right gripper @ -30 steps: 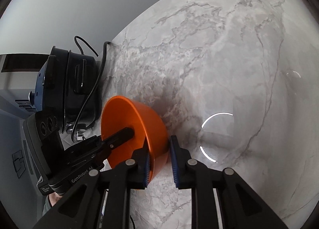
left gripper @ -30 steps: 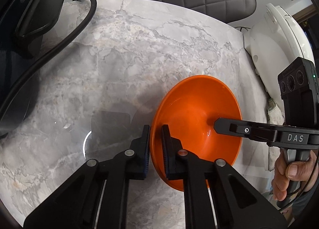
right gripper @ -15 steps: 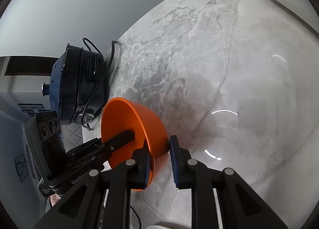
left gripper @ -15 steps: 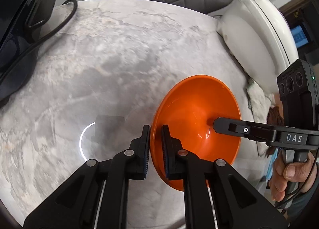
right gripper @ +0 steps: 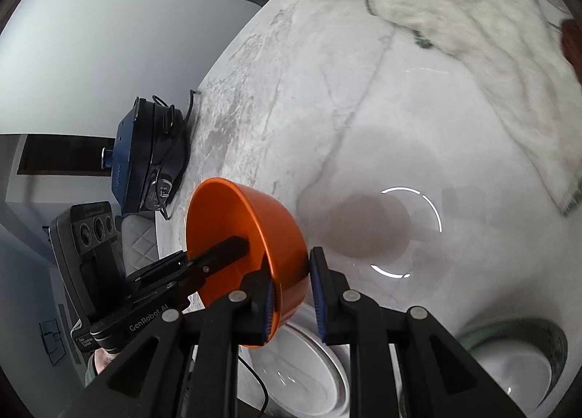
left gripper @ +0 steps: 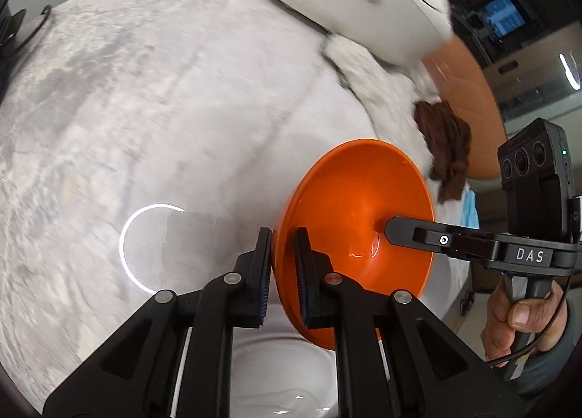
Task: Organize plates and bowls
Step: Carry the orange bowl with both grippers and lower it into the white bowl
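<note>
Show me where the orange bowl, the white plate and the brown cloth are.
orange bowl [left gripper: 338,221]: left wrist view, inner wall.
white plate [right gripper: 305,378]: right wrist view, flat centre.
brown cloth [left gripper: 445,138]: left wrist view, middle of the folds.

The left gripper [left gripper: 283,265] has its two fingers closed narrowly, one on each side of the rim of the orange bowl [left gripper: 349,214]. The right gripper [right gripper: 294,294] pinches the opposite rim in the same way, one finger inside the bowl and one outside, so both grippers carry it tilted on its side. The person's right hand [left gripper: 516,323] wraps around the handle of the right gripper, the thumb on the front.
</note>
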